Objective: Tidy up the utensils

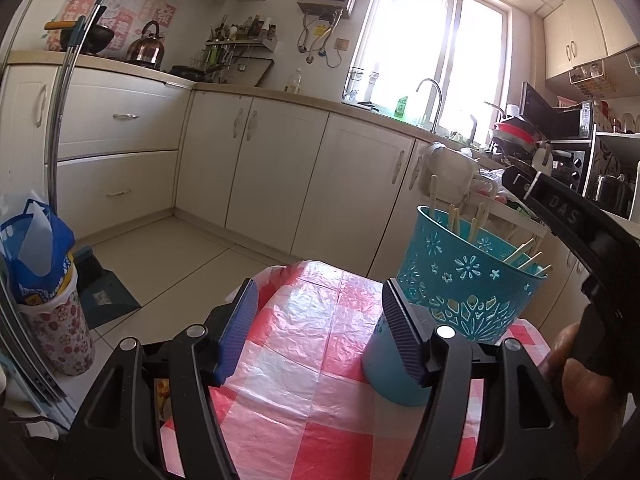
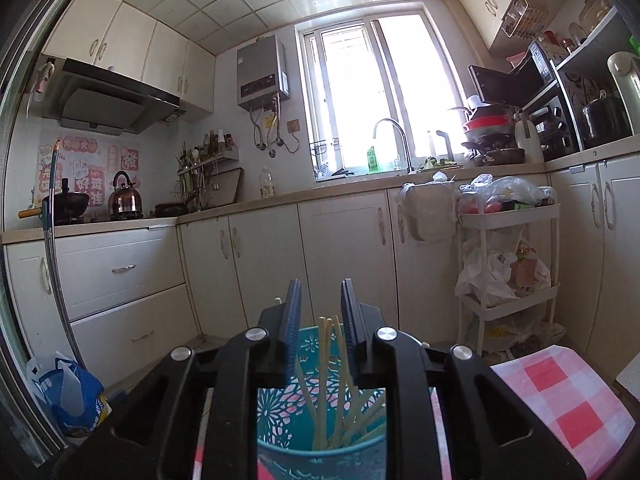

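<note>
Left gripper (image 1: 320, 320) sits low over the table w/ fingers spread wide, nothing between them; its right-side pad (image 1: 404, 332) is just beside, maybe touching, the lower wall of the teal bucket (image 1: 460, 292). Can't tell for sure if there's contact. Bucket is tilted in this view, cut-out snowflake pattern on its side, standing at the far right part of the red-and-white checked plastic tablecloth (image 1: 304, 340). Pale wooden chopsticks (image 1: 520, 256) lean inside it, tips poking above the rim, some upright at the back, some slanted to the right.

Right gripper (image 2: 320, 320) hovers directly above the bucket (image 2: 320, 456), looking down into its mouth. Fingers are parted at a narrow-to-medium gap & grip nothing; the chopsticks (image 2: 326, 360) stand up between the pads without being pinched, as far as the view shows. In the left cam the right gripper's black body (image 1: 580, 232) appears at the right edge, w/ the person's hand (image 1: 576, 380) below it.

Bkgd: cream kitchen cabinets (image 2: 340, 256), bright window (image 2: 372, 92), faucet (image 2: 394, 140), kettle (image 2: 126, 196) on the stove, white trolley (image 2: 508, 264) stuffed w/ bags, blue bag (image 1: 36, 248) at floor level on the left.
</note>
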A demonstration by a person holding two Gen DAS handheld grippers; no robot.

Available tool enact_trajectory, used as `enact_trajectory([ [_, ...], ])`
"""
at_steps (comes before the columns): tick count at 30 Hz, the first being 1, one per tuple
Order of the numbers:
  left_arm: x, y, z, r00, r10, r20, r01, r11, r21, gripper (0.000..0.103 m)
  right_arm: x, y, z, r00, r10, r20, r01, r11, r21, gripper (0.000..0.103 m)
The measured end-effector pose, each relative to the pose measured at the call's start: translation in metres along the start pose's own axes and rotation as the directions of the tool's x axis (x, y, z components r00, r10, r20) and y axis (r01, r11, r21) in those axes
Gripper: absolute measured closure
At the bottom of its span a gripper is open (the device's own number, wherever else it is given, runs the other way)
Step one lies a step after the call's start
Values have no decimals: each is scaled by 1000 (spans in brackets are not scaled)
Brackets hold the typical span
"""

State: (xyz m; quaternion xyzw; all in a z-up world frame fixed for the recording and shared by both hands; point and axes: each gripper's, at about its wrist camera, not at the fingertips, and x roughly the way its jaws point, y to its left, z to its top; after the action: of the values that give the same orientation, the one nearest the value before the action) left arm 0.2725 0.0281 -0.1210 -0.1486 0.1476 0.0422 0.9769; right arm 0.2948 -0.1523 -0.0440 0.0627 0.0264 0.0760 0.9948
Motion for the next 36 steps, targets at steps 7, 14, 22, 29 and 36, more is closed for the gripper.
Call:
enact_trajectory([
  [7, -1, 0, 0, 1000, 1, 1, -1, 1000, 3, 39, -58, -17, 1, 999, -29, -32, 30, 999, 40, 52],
  [14, -2, -2, 1, 1000, 11, 6, -11, 1000, 13, 31, -107, -41, -24, 971, -127, -201, 130, 992, 1, 39],
  [22, -21, -7, -3, 1000, 9, -7, -9, 999, 43, 27, -139, -68, -61, 903, -232, -362, 237, 971, -30, 32],
  [29, -58, -15, -2, 999, 7, -48, -2, 995, 104, 19, -164, -66, -60, 887, -224, -403, 237, 971, -19, 29],
  [36, -102, -13, 5, 995, 25, -94, -12, 991, 132, 15, -200, -50, -49, 879, -190, -438, 205, 979, -13, 22],
])
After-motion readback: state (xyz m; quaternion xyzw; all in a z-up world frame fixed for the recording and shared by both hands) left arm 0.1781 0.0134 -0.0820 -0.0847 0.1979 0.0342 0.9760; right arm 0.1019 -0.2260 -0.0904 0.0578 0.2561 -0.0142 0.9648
